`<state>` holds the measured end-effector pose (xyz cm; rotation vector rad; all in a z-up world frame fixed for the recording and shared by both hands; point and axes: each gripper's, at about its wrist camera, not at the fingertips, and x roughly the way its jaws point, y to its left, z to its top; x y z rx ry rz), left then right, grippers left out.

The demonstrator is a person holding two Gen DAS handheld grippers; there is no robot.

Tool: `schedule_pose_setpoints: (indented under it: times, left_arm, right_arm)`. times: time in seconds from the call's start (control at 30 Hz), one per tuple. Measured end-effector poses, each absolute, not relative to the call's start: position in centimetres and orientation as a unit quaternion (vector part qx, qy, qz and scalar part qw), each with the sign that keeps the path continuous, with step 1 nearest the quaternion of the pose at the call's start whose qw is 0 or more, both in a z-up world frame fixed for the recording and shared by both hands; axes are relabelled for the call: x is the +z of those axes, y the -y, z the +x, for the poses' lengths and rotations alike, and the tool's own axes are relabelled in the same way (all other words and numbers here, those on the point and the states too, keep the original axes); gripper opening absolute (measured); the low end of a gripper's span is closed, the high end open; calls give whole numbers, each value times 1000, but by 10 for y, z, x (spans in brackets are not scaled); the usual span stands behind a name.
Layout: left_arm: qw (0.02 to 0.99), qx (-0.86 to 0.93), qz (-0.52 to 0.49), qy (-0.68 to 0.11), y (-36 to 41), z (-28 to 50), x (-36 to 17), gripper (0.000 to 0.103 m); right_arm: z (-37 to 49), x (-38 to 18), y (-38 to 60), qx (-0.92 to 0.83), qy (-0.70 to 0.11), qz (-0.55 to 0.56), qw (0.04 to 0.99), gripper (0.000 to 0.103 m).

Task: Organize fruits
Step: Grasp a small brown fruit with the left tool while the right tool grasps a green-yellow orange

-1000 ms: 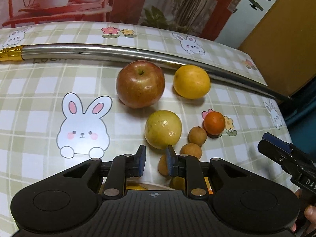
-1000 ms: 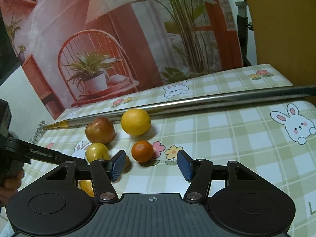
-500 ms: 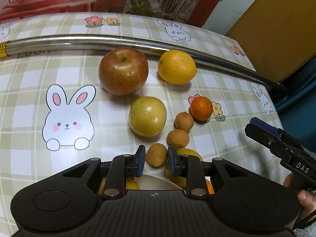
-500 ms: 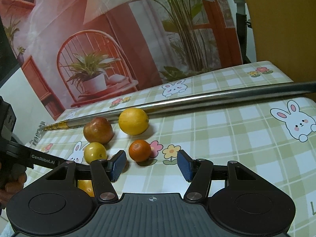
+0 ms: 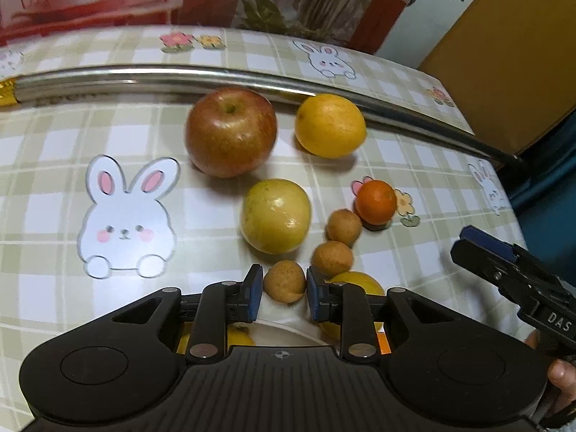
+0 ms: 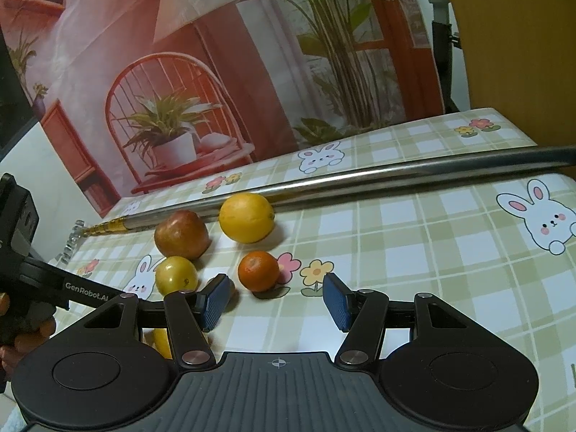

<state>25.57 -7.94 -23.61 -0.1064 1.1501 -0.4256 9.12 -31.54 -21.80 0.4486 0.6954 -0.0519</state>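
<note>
My left gripper (image 5: 280,289) stands around a small brown fruit (image 5: 284,280), its blue pads close on both sides with thin gaps showing. Two more small brown fruits (image 5: 332,258) (image 5: 343,226) lie just beyond. A red apple (image 5: 230,131), a yellow lemon (image 5: 329,125), a yellow-green fruit (image 5: 275,216) and a small orange (image 5: 375,201) lie on the checked cloth. A white plate (image 5: 277,334) with yellow fruit (image 5: 354,282) sits under the left gripper. My right gripper (image 6: 275,302) is open and empty, near the small orange (image 6: 258,270).
A long steel pole (image 5: 180,75) lies across the table behind the fruit. The table's right edge (image 5: 504,180) drops off near a dark chair. The right gripper shows in the left wrist view (image 5: 504,262) at the right.
My left gripper has moved down and forward. Its jaws have opened a little and now flank the nearest small brown fruit. The right gripper has barely moved.
</note>
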Motion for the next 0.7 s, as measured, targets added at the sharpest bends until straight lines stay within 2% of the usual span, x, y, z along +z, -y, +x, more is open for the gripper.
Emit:
schedule_pose_setpoints:
  times: [0.7]
  left_arm:
    - [863, -202, -87, -454, 6, 201, -179, 27]
  right_arm:
    - [115, -229, 246, 70, -375, 199, 903, 52]
